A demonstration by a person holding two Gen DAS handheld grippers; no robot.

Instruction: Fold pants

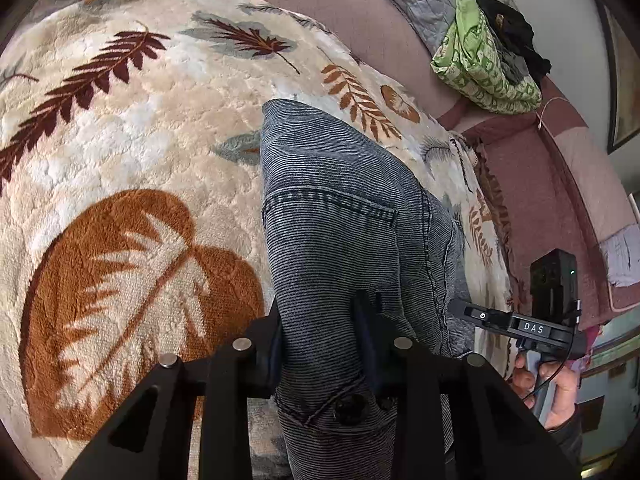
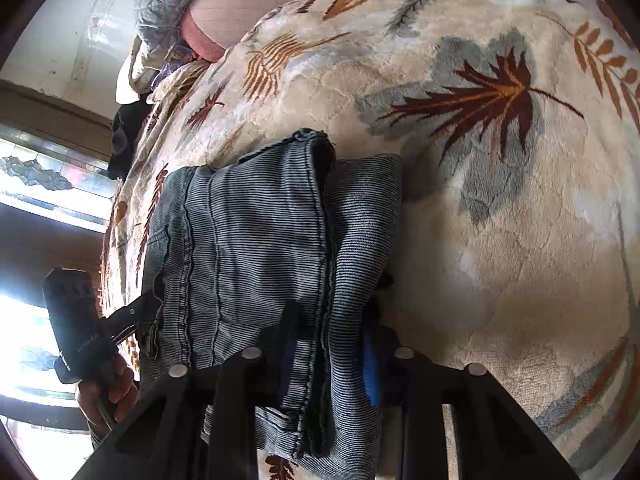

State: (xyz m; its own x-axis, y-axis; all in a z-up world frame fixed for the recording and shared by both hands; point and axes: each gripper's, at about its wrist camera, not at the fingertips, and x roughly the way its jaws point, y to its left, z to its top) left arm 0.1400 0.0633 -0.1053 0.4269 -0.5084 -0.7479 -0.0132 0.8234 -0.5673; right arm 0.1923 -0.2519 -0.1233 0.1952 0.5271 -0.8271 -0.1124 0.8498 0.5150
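Observation:
The pants (image 1: 344,216) are grey-blue striped denim, folded into a thick stack on a cream leaf-print blanket (image 1: 132,128). My left gripper (image 1: 320,332) is shut on the waist end, with the button and pocket seam between its fingers. My right gripper (image 2: 332,332) is shut on the other side of the stack (image 2: 280,232), clamping several layers and a hem. The right gripper also shows in the left wrist view (image 1: 520,326), at the pants' right edge. The left gripper shows in the right wrist view (image 2: 132,316), at the left edge.
The blanket covers a bed with a pink sheet (image 1: 532,184) along its side. A green patterned cloth (image 1: 480,60) and a black garment (image 1: 508,28) lie at the far right. A window (image 2: 40,200) is at the left in the right wrist view.

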